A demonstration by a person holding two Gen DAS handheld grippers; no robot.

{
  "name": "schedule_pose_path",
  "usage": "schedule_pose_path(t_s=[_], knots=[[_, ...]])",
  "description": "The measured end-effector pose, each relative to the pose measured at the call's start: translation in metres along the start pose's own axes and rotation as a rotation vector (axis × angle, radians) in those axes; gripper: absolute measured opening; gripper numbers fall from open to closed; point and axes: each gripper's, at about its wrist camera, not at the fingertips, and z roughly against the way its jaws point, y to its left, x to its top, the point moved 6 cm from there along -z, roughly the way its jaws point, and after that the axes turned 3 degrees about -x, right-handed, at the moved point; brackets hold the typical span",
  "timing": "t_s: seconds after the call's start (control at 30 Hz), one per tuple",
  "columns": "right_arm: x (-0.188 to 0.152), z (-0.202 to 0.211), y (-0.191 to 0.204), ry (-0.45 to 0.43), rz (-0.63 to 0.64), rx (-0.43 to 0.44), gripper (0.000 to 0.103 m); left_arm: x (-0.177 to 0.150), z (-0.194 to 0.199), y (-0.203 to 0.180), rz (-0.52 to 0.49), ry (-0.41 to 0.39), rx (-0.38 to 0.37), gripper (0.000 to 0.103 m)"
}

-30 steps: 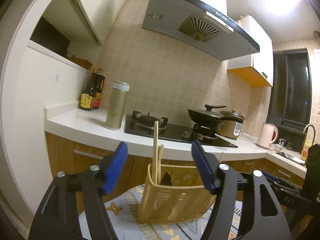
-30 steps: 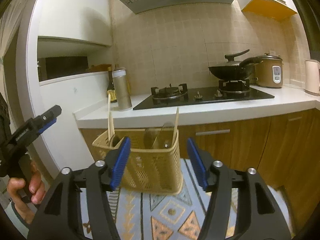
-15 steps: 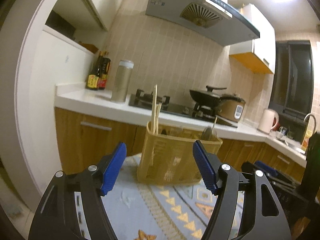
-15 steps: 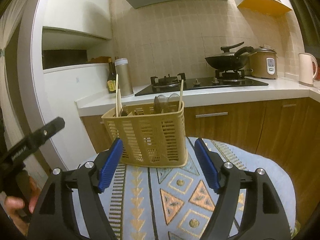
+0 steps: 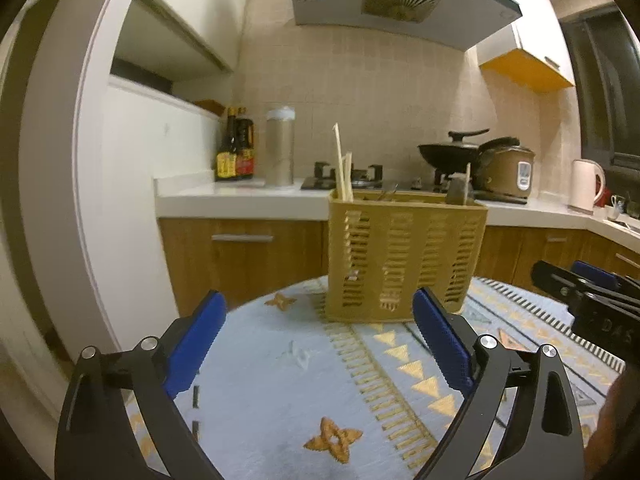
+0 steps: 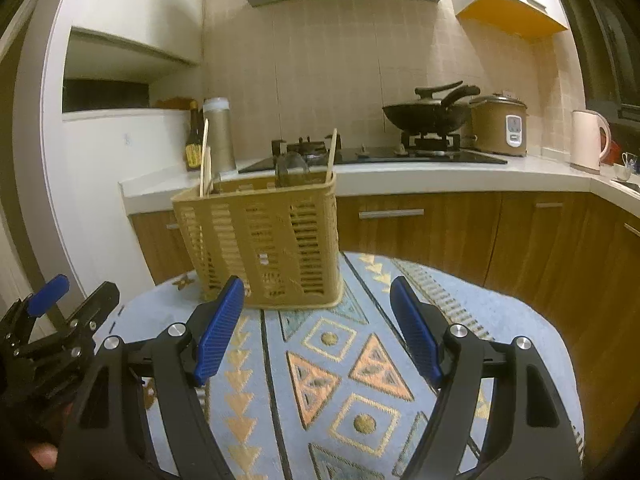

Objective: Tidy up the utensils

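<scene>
Standing upright on the patterned blue tablecloth (image 5: 280, 384), the slotted yellow utensil basket (image 5: 404, 256) fills the middle of the left wrist view, with pale chopsticks (image 5: 342, 164) rising from its left end and a dark utensil head (image 5: 458, 194) at its right end. The left gripper (image 5: 318, 340) sits just in front of the basket, blue pads spread wide and holding nothing. Right of the basket, the right gripper's body (image 5: 600, 312) shows the letters "DAS". Behind the basket's left end stand sauce bottles (image 5: 235, 148) with yellow and red labels, too blurred to read. In the right wrist view, the right gripper (image 6: 318, 324) is likewise spread and empty before the basket (image 6: 264, 240), chopsticks (image 6: 205, 160) at the basket's left end, another stick (image 6: 332, 156) at its right, the left gripper (image 6: 52, 320) lower left of it.
</scene>
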Motion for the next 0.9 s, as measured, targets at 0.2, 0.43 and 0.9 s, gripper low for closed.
schedule_pose_path(t_s=[0.2, 0.43, 0.9], knots=[[-0.01, 0.002, -0.002, 0.022, 0.011, -0.006, 0.071, -0.001, 0.0, 0.011, 0.032, 0.0, 0.018, 0.092], [-0.013, 0.008, 0.011, -0.029, 0.088, -0.06, 0.071, -0.001, 0.001, 0.018, 0.063, -0.003, 0.02, 0.093], [-0.013, 0.01, 0.018, -0.032, 0.096, -0.029, 0.072, -0.002, 0.001, 0.005, 0.001, 0.001, 0.029, 0.095]])
